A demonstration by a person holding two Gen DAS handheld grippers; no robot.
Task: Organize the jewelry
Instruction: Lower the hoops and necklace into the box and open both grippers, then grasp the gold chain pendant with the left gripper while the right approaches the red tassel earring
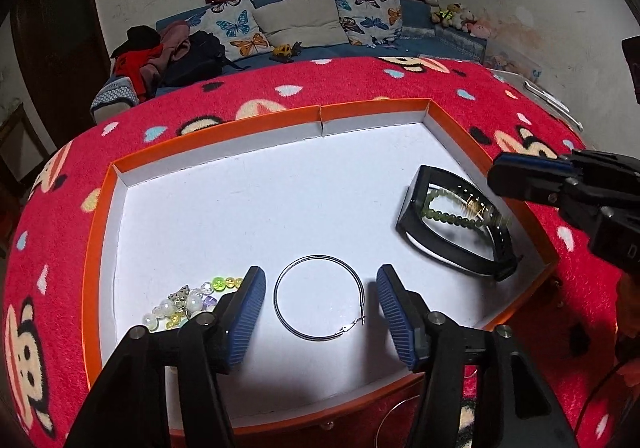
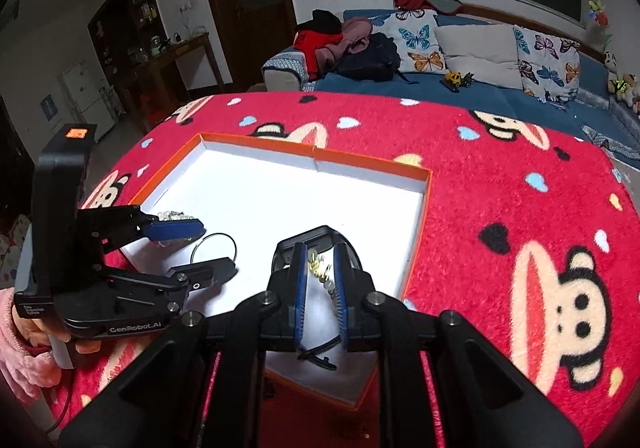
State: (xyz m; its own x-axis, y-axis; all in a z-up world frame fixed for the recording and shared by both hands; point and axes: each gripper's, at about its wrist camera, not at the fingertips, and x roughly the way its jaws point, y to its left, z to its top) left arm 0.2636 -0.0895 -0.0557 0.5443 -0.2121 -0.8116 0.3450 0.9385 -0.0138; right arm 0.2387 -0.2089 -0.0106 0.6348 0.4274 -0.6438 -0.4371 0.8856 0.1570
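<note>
An orange-rimmed white tray (image 1: 320,115) lies on the red cartoon blanket. My left gripper (image 1: 320,284) is open, its jaws on either side of a silver hoop earring (image 1: 319,296) that lies flat in the tray. A beaded bracelet (image 1: 188,304) lies just left of it. A black wristband (image 1: 452,224) with a green bead bracelet (image 1: 452,213) inside it lies at the tray's right. My right gripper (image 2: 320,280) hovers above the wristband (image 2: 316,238), jaws narrowly apart around a blurred gold-and-bead piece (image 2: 320,268); whether it is gripped is unclear.
The red blanket (image 2: 500,187) covers the table around the tray. A blue sofa with butterfly cushions (image 1: 240,27), clothes and toys stands behind. A second hoop (image 1: 400,420) lies outside the tray's near edge. The left gripper's body (image 2: 80,268) is at the tray's left.
</note>
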